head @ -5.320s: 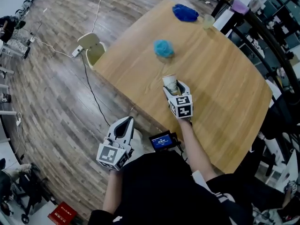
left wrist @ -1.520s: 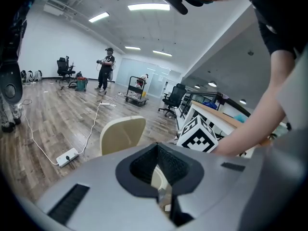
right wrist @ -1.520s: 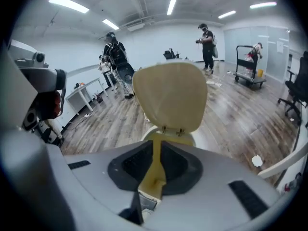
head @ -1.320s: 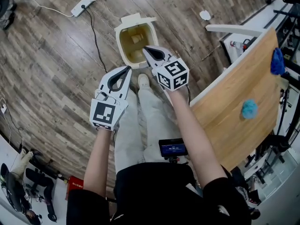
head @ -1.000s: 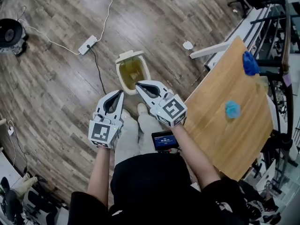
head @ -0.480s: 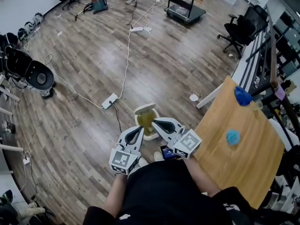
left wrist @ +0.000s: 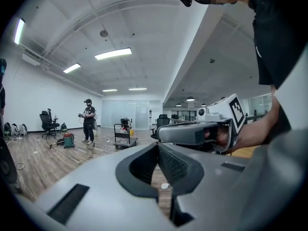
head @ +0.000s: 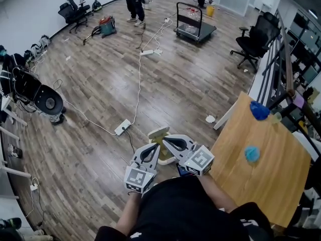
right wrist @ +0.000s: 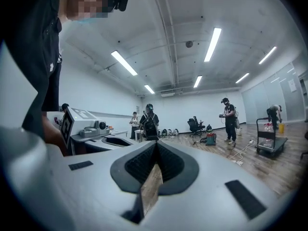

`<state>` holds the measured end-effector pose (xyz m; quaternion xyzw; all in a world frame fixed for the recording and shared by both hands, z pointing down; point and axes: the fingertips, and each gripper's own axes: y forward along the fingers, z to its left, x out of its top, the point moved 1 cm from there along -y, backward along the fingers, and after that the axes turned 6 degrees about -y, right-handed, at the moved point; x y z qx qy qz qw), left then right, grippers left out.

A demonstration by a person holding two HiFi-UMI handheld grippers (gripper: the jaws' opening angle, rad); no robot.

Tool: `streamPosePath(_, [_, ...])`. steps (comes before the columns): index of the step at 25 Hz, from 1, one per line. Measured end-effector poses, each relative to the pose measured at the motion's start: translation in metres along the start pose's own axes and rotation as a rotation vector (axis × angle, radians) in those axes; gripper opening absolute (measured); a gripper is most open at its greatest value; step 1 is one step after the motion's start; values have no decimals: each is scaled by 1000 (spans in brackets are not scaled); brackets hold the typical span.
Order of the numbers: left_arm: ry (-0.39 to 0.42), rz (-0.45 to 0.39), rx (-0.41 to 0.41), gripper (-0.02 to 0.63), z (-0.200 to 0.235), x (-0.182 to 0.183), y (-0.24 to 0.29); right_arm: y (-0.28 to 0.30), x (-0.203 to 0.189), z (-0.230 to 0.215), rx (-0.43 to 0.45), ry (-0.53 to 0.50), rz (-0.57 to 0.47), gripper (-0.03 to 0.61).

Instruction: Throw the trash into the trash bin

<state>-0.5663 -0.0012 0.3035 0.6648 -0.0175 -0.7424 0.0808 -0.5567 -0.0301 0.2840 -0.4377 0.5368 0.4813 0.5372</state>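
Right claw (right wrist: 155,144): my jaws are pressed together with nothing between them, and I point level across the room.
Left claw (left wrist: 158,145): its jaws are together too and hold nothing; it is just beside my right claw.
Trash bin (head: 158,133): it stands on the wooden floor (head: 100,94), right at both claw tips in the head view, near the table's corner.
Table (head: 271,185): it is at my right; a light blue wad (head: 252,153) and a dark blue cloth (head: 259,110) lie on it, apart from the bin.
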Motion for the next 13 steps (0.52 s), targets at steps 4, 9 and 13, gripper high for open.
streamPosePath(4, [-2,-9,-4,5,5,9,6,7,8,-5,3,2,-5,-3])
streamPosePath(9, [11,-2,-13,5,-31,-14,3,-23,-10,15,11,2,-15,-3])
streamPosePath(13, [54,-14,-9,5,-88,-42,-15,-76,-29,52,7,-23,-53,-3])
